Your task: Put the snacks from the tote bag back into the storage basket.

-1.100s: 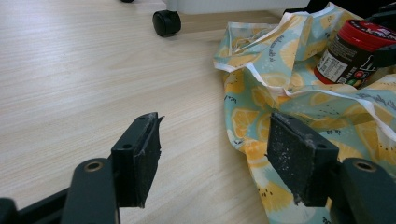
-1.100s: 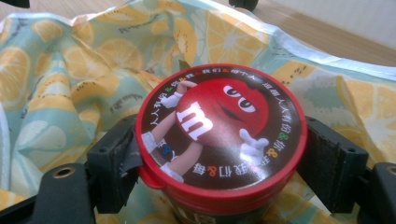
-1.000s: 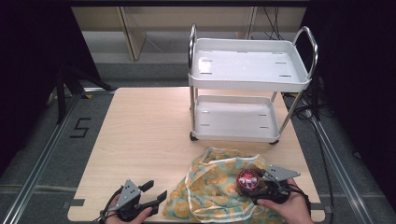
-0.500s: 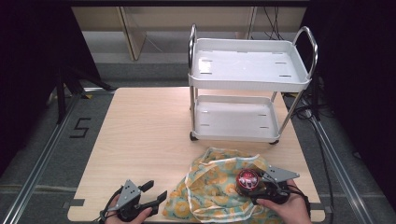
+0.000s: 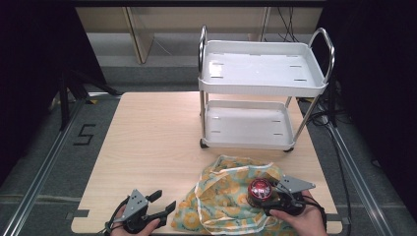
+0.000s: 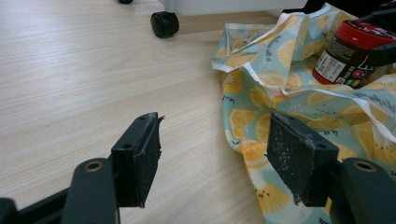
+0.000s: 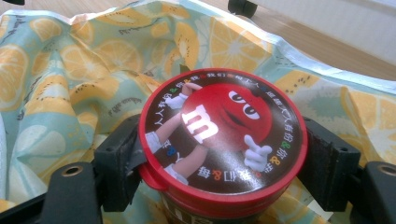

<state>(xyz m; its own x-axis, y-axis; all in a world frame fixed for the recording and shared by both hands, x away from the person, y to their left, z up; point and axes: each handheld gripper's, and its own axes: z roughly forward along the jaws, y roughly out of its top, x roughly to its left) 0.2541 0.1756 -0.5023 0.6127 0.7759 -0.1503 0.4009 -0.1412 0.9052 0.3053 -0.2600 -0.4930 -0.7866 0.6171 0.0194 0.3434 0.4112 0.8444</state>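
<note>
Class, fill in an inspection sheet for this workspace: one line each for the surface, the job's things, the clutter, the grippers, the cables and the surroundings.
Surface: light wooden table, bare on its left half.
Job's things: red-lidded candy tub upright over the lemon-print cloth bag near the front edge.
Clutter: white two-tier cart on black castors standing on the table; both trays look bare.
Grippers: right hand-held gripper shut on the tub just under its lid; left hand-held gripper open, beside the bag's edge, holding nothing.
Cables: dark cables behind the cart's right side.
Surroundings: grey floor with rails and a "5" marking; dark curtains either side.
</note>
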